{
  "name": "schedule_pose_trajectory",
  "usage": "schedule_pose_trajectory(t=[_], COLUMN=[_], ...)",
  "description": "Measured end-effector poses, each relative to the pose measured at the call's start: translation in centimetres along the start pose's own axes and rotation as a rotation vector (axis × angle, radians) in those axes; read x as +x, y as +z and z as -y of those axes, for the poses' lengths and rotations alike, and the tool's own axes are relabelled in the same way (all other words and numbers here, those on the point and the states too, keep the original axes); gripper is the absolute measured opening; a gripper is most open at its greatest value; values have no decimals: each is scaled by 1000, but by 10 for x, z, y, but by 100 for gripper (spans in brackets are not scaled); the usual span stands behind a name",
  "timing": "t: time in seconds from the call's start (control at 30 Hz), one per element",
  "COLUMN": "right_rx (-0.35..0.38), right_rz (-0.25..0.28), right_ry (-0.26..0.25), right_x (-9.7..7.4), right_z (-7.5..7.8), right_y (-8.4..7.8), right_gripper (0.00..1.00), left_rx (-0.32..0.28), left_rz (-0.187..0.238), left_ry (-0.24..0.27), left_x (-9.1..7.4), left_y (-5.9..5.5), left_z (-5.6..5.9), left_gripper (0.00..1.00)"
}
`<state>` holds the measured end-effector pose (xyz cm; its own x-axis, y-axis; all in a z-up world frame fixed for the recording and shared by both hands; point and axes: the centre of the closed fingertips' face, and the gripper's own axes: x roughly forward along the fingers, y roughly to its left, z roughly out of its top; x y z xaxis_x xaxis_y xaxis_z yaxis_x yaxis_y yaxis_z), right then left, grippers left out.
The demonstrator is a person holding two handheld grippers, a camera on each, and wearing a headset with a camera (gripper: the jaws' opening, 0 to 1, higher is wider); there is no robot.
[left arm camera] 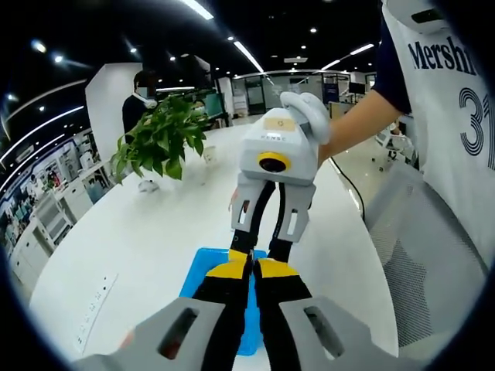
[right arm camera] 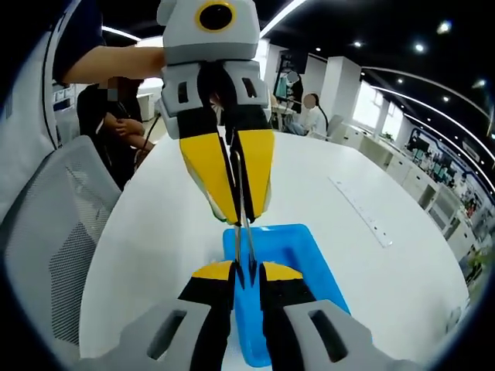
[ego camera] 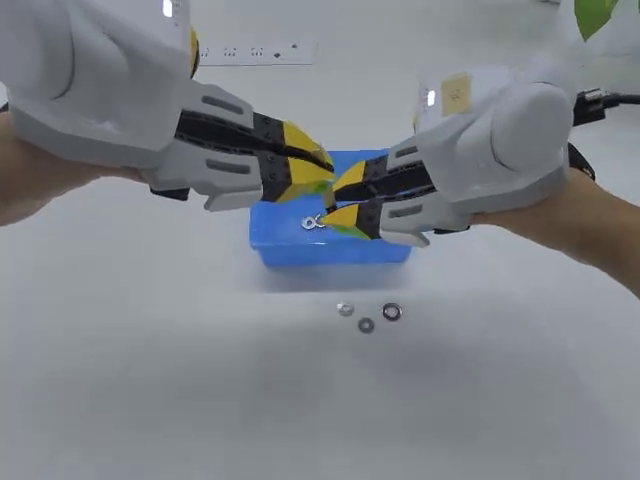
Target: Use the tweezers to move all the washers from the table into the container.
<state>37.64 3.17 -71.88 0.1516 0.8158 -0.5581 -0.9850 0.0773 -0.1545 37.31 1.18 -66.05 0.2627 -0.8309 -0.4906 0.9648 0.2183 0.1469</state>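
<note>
While three washers [ego camera: 366,325] lay close together on the white table [ego camera: 150,400], just in front of the blue container [ego camera: 300,252], a few more washers [ego camera: 313,222] rested inside the container near its front wall. The tweezers [right arm camera: 241,205] were above the container, seen as two thin metal arms that ran from one gripper to the other. The left gripper [ego camera: 322,168] had its yellow-tipped jaws pressed together on one part of the tweezers; in the right gripper view the thin arms came out from between these jaws. The right gripper [ego camera: 338,202] faced it tip to tip, and the other end of the tweezers sat in the narrow gap between its jaws. Whether these jaws really pinched the tweezers or only stood beside them, I could not tell. Both grippers hovered over the container, and in the head view the left one was a little higher. Beyond the container a white power strip [ego camera: 255,50] lay on the table. In the left gripper view a green plant [left arm camera: 158,143] stood near the far edge of the table, and in the right gripper view a grey mesh chair [right arm camera: 54,255] stood beside the table.
</note>
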Motion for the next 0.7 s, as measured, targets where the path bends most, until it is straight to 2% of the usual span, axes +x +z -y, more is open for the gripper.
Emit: schedule_pose_trajectory(t=[0.1, 0.23, 0.3, 0.33, 0.4, 0.47, 0.7], right_rx=[1, -2, 1, 3, 7, 9, 24], right_rz=[2, -1, -4, -5, -12, -18, -26], right_ry=[9, 19, 25, 29, 40, 50, 73], right_x=[-7, -14, -16, -17, -17, -16, -10], right_z=[-12, -24, -31, -35, -43, -49, -65], right_y=[0, -3, -5, -6, -10, -13, -21], right_gripper=[13, 13, 13, 13, 13, 13, 14], left_rx=[6, 10, 9, 6, 1, -5, -30], left_rz=[-3, -9, -13, -16, -19, -23, -32], left_ry=[-14, -33, -41, -47, -57, -69, -80], left_x=[0, 0, 1, 2, 5, 6, 7], left_y=[3, 5, 3, 8, 10, 8, 0], left_z=[9, 26, 27, 39, 49, 57, 73], left_gripper=[7, 7, 7, 7, 7, 7, 7])
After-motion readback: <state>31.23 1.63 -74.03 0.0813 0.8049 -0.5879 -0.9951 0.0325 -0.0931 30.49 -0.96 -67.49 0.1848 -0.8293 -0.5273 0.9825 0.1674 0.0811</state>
